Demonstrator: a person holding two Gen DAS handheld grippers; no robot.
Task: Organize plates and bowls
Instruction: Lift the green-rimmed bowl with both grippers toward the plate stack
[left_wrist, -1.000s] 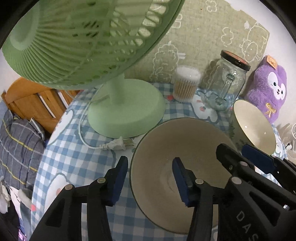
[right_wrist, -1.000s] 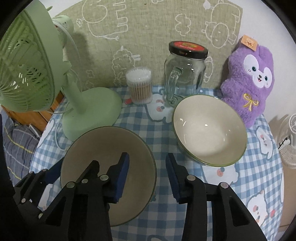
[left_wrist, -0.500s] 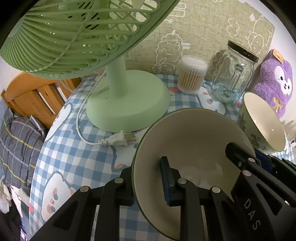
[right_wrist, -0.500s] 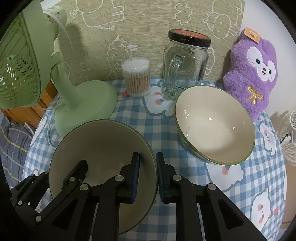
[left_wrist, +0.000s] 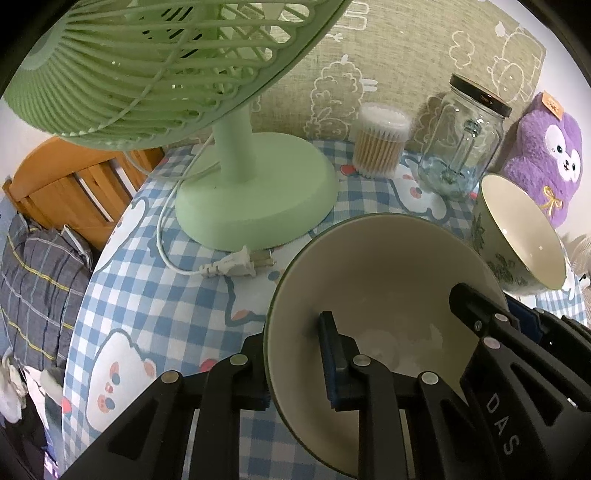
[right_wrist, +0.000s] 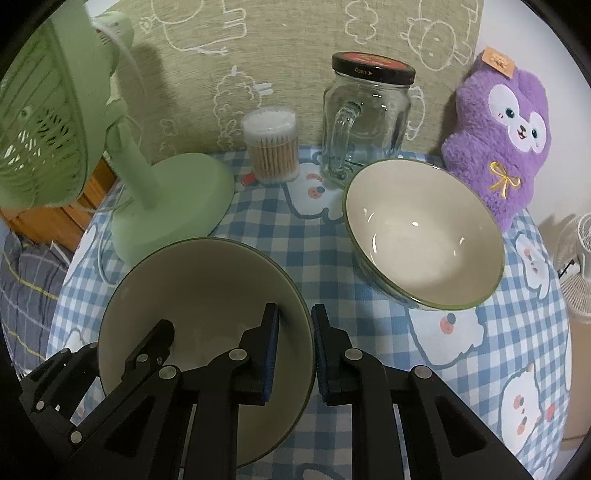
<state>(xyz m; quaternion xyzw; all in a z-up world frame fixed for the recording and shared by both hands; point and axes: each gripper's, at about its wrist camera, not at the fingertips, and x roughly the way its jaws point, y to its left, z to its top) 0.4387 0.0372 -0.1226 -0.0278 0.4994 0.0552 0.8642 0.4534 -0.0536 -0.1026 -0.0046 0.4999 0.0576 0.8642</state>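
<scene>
Cream near bowl (right_wrist: 199, 295), green-rimmed, pinched on opposite sides of its rim by both grippers above the checked tablecloth (right_wrist: 317, 254).
Its left rim sits between the pads of the left gripper (left_wrist: 295, 365), its right rim between those of the right gripper (right_wrist: 293, 354); both jaws have just closed onto the thin wall, one pad inside and one outside, with only the rim's thickness between them. The bowl looks tipped in the left wrist view, so I judge the lift should be level and even on both sides to stop it twisting. The second bowl (right_wrist: 424, 236), just right and behind, is the likely nesting target; approach from above, well apart from the glass jar (right_wrist: 365, 118), the cotton swab tub (right_wrist: 273, 147) and the fan base (right_wrist: 173, 206).
</scene>
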